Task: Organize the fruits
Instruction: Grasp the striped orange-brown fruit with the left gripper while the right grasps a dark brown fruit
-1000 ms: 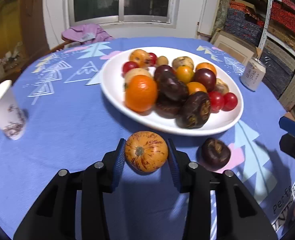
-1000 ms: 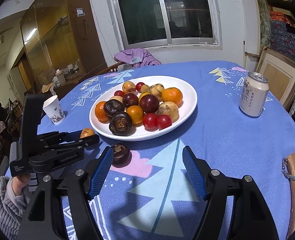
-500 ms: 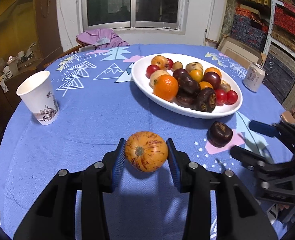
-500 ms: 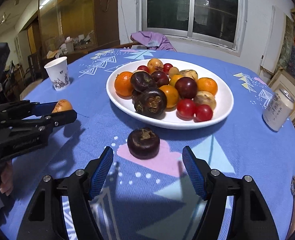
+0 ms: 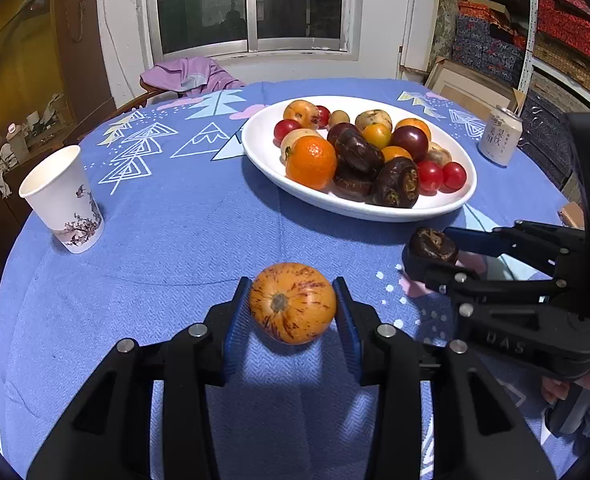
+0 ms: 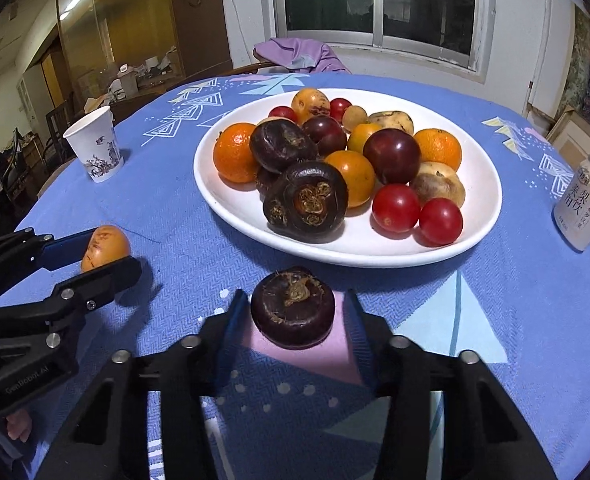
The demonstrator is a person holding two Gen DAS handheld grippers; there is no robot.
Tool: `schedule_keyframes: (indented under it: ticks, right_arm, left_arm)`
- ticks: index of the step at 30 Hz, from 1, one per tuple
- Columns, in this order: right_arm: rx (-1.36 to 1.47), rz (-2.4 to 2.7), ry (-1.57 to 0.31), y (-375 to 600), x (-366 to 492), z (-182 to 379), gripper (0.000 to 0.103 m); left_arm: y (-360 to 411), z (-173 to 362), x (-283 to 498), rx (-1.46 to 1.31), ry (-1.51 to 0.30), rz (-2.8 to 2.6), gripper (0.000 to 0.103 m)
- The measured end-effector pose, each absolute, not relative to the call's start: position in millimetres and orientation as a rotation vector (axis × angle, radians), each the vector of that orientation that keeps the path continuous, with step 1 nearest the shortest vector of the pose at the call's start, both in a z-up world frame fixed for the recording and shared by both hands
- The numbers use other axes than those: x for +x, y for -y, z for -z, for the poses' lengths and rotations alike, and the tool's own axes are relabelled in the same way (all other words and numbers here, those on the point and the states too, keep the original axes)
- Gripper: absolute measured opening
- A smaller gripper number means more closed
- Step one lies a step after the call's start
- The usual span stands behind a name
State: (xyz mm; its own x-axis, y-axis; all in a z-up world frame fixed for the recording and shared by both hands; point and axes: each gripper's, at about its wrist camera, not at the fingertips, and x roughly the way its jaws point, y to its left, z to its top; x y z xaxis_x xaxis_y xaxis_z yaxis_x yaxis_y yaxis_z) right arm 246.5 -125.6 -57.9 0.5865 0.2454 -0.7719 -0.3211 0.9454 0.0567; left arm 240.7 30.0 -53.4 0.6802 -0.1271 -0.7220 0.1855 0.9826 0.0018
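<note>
**Both fruits gripped beside the plate**

The left gripper [image 5: 293, 312] clamps the streaked orange fruit [image 5: 293, 302] over open blue worktop [image 5: 175, 240]. The right gripper's [image 6: 293, 312] jaws, wide a second ago, have just closed on the dark brown fruit [image 6: 293, 306] near the white plate's [image 6: 375, 254] rim.

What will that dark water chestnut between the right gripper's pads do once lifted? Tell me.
The water chestnut looks squat with a flattened crown, so it is probably less apt to roll than the round tomatoes. Its skin looks rough and matte, so the right gripper, whose jaws just closed onto its sides, likely won't slip. It seems firm and light.
</note>
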Motion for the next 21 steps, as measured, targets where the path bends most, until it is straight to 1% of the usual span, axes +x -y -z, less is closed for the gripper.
schedule_keyframes:
  ticks: [13,21]
  right_arm:
    - [-0.076,-0.364,-0.874,135.0,225.3,52.6,0.042]
    - [-0.042,-0.388,-0.791,156.6,189.2,27.6,0.042]
  left_arm:
    - [-25.8,53.7,238.2,0.102,-0.793,0.168,0.040]
    - [-24.2,41.7,233.3,0.083,-0.768,0.183,0.040]
